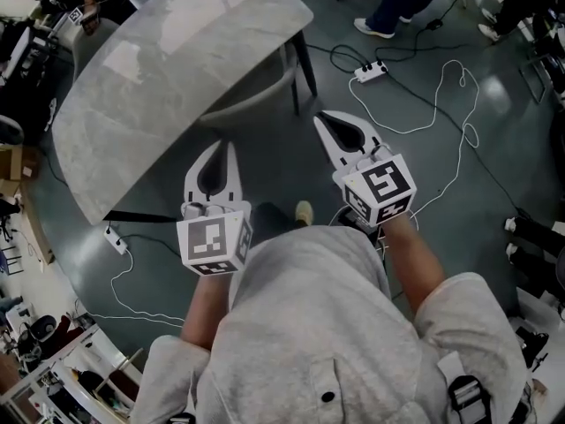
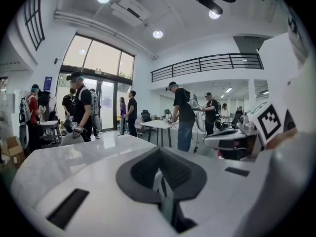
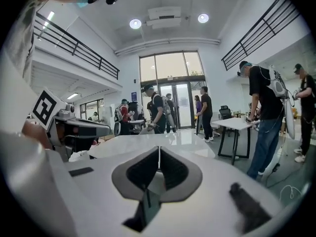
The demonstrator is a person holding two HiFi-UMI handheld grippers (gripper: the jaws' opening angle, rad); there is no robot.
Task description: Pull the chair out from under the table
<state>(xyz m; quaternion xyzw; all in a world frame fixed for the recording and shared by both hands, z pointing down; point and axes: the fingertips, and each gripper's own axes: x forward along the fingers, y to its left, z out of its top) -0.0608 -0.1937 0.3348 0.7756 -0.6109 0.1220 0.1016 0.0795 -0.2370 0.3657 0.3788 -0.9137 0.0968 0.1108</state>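
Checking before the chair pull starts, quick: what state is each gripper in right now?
Left gripper: jaws closed, holding nothing.
Right gripper: jaws closed, holding nothing.

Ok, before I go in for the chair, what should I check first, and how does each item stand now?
1. Chair tucked under the table: ok.
2. Left gripper ready to grasp: not ok; empty, fingers shut, open first.
3. Right gripper ready to grasp: not ok; empty, fingers shut, open first.
4. Grippers on the chair: not ok; both are short of it.
5. Pull-out path free: probably not ok; a power strip lies on the floor right of the chair.
6. Chair's feet free: cannot tell; the table hides them.
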